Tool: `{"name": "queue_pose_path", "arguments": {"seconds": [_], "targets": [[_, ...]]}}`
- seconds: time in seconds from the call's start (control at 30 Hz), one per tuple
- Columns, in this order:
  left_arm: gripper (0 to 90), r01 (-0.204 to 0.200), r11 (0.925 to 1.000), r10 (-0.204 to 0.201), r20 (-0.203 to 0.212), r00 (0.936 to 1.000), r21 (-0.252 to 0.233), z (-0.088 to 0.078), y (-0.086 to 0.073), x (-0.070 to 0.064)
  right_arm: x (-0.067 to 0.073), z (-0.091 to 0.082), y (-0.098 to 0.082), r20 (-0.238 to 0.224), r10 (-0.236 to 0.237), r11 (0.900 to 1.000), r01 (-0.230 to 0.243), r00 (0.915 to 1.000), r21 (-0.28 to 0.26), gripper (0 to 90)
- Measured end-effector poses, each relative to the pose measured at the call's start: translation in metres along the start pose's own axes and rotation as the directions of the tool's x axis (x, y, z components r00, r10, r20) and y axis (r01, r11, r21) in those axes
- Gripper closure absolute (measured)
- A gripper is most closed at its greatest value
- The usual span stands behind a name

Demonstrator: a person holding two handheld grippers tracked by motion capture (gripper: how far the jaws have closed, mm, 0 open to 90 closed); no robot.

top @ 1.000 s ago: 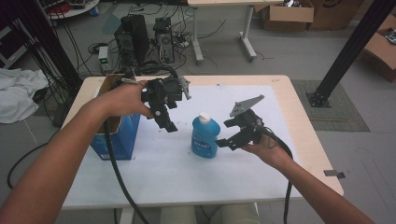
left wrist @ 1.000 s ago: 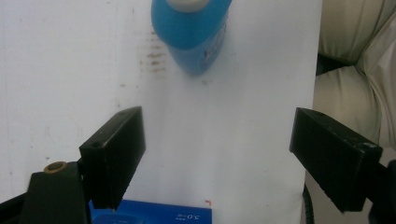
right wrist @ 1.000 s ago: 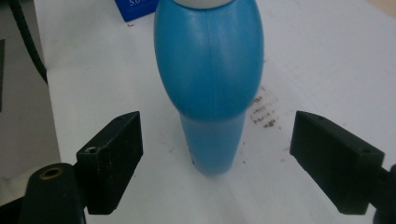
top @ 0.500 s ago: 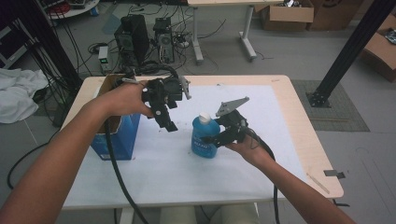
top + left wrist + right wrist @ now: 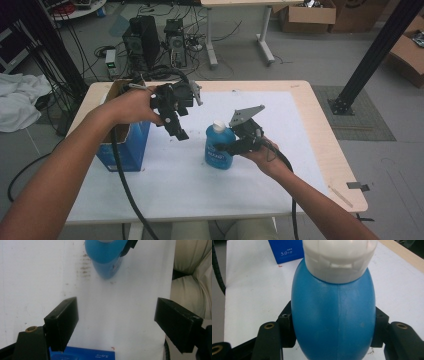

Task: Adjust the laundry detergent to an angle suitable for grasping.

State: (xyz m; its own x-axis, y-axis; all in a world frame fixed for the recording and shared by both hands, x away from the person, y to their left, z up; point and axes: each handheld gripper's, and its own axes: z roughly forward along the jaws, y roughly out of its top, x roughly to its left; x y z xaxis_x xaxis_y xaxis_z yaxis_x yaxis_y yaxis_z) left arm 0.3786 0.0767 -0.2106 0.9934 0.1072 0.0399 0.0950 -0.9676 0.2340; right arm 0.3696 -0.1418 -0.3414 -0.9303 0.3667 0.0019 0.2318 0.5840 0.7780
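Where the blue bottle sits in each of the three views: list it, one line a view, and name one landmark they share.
High view: the blue bottle stands at table centre, the right gripper closed around it.
Left gripper view: top centre, cut by the frame's top edge.
Right gripper view: centre, between the two black jaws.
Shared landmark: the blue box, also seen at and.

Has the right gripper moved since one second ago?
Yes. The right gripper has moved left across the table, from beside the blue bottle to closing on it.
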Motion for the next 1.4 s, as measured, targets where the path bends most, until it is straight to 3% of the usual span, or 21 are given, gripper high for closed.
{"name": "queue_pose_path", "arguments": {"seconds": [0.3, 0.53, 0.57, 0.63, 0.73, 0.77, 0.8, 0.97, 1.0, 1.03, 1.27, 1.4], "targets": [[20.7, 0.000, 1.0000, 0.000, -0.001, 1.0000, 0.003, 0.001, 0.000, 0.001, 0.004, -0.002, 0.000, 0.010, -0.029, 1.000, 0.029, 0.9995, -0.007, 41.5], [21.1, 0.003, 1.0000, -0.003, 0.001, 1.0000, 0.003, 0.002, -0.001, 0.001, 0.005, -0.009, 0.003, -0.038, -0.065, 0.998, 0.065, 0.9972, 0.020, 41.5], [21.1, 0.001, 1.0000, -0.001, 0.001, 1.0000, 0.005, 0.002, -0.001, 0.001, 0.006, -0.014, 0.002, -0.070, -0.086, 0.996, 0.087, 0.9939, 0.020, 41.5], [21.1, 0.001, 1.0000, -0.001, 0.000, 1.0000, 0.002, 0.003, 0.000, 0.001, 0.005, -0.015, 0.002, -0.083, -0.094, 0.995, 0.096, 0.9920, 0.017, 41.5], [21.1, 0.001, 1.0000, -0.001, 0.001, 1.0000, 0.004, 0.003, 0.000, 0.001, 0.003, -0.021, -0.001, -0.162, -0.123, 0.992, 0.123, 0.9792, -0.009, 41.5], [21.1, 0.002, 1.0000, -0.002, 0.001, 1.0000, 0.003, 0.003, 0.001, 0.000, 0.003, -0.021, -0.001, -0.162, -0.123, 0.992, 0.123, 0.9792, -0.009, 41.5], [21.1, 0.001, 1.0000, -0.001, 0.001, 1.0000, 0.006, 0.003, 0.002, 0.000, 0.003, -0.022, -0.002, -0.203, -0.139, 0.990, 0.137, 0.9694, -0.023, 41.5], [21.3, 0.003, 0.9999, -0.003, 0.007, 1.0000, 0.013, 0.003, 0.002, -0.001, 0.008, -0.019, -0.002, -0.267, -0.195, 0.981, 0.192, 0.9436, -0.040, 41.5], [21.3, 0.003, 0.9999, -0.003, 0.007, 1.0000, 0.013, 0.003, 0.002, -0.001, 0.008, -0.019, -0.002, -0.267, -0.195, 0.981, 0.192, 0.9436, -0.040, 41.5], [21.3, 0.002, 0.9999, -0.002, 0.005, 1.0000, 0.013, 0.003, 0.003, -0.001, 0.008, -0.018, -0.001, -0.288, -0.206, 0.979, 0.201, 0.9352, -0.047, 41.5], [21.3, 0.004, 0.9999, -0.004, 0.002, 1.0000, 0.014, 0.003, 0.003, 0.000, 0.002, -0.013, -0.002, -0.332, -0.226, 0.974, 0.217, 0.9157, -0.064, 41.5], [21.3, 0.005, 0.9999, -0.005, 0.003, 1.0000, 0.015, 0.004, 0.004, -0.001, 0.000, -0.011, -0.004, -0.339, -0.234, 0.972, 0.225, 0.9111, -0.067, 41.5]]}}
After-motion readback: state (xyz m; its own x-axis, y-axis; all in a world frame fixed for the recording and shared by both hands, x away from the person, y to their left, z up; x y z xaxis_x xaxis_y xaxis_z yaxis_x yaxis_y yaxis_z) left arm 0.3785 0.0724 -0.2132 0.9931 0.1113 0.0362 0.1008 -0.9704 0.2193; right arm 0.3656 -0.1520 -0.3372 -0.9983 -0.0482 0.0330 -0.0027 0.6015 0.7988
